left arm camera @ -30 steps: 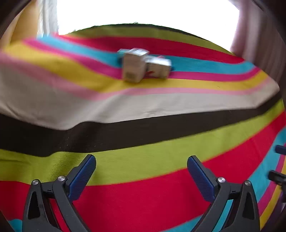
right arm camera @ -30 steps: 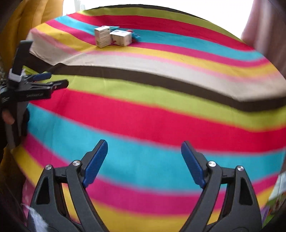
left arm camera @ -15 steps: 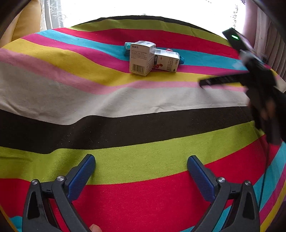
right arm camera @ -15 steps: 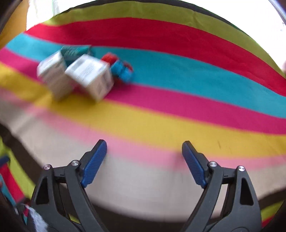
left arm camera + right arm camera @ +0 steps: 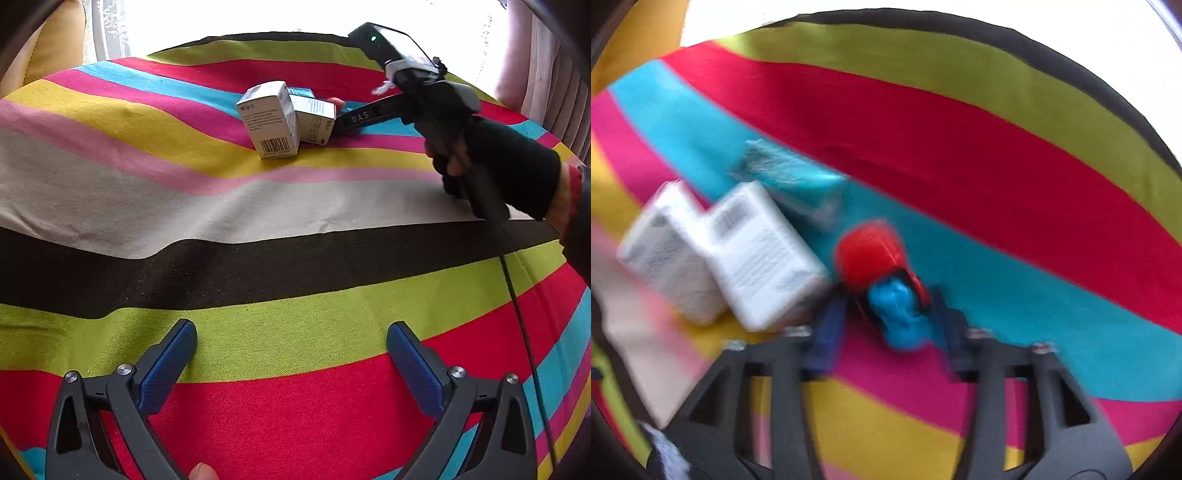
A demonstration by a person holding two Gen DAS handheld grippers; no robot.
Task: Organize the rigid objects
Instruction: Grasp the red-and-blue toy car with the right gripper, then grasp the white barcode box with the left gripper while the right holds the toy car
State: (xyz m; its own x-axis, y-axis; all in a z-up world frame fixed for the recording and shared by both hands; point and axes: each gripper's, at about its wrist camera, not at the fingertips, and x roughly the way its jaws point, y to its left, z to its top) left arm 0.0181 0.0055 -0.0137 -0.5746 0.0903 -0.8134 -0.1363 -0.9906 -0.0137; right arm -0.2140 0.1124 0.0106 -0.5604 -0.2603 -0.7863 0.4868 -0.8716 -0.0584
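Toy (image 5: 886, 288), red and blue, sits between the pads of the right gripper (image 5: 886, 306), which looks clamped on its blue end, though the view is blurred. It lies on the cloth (image 5: 295, 206), on a teal stripe. Two white boxes (image 5: 271, 118) stand just beside it, touching each other. The left gripper (image 5: 291, 343) hangs released and empty, well apart. This looks like the pick-up step. The next move calls for lifting the toy without knocking the boxes.

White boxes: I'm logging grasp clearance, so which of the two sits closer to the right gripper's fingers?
The lying-down white box, beside the red-and-blue toy; the upright box stands farther.

Left wrist view looks far downward; right looks close; both share boxes (image 5: 273, 120).
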